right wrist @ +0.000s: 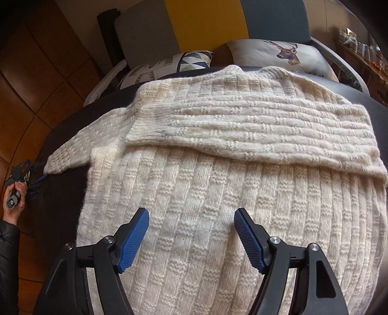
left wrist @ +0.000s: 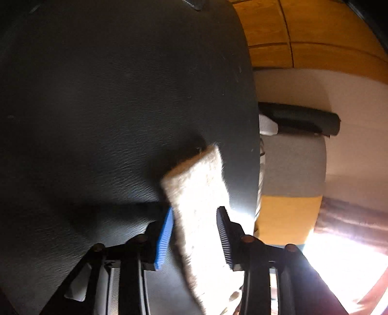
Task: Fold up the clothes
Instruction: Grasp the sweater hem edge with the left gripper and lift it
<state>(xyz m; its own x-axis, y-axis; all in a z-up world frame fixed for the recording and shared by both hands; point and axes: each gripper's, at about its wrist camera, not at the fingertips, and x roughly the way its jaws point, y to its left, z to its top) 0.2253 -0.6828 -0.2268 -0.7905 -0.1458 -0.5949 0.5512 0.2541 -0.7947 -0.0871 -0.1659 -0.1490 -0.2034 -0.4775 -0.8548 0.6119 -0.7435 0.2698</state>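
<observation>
A cream knitted sweater point(right wrist: 218, 169) lies spread on a dark leather surface point(right wrist: 60, 193). One sleeve is folded across the chest; the other sleeve point(right wrist: 80, 145) stretches out to the left. My left gripper point(left wrist: 195, 232) has that sleeve's cuff point(left wrist: 196, 193) between its pads, but the jaws stand partly apart; it also shows small in the right wrist view point(right wrist: 38, 179), at the sleeve's end. My right gripper point(right wrist: 191, 232) is open and empty, hovering just above the sweater's lower body.
Patterned pillows point(right wrist: 169, 63) and a deer-print pillow point(right wrist: 278, 55) lie behind the sweater against a grey, yellow and blue backrest point(right wrist: 206, 21). Wooden floor point(right wrist: 36, 72) lies to the left. A shelf point(right wrist: 359, 48) stands at the far right.
</observation>
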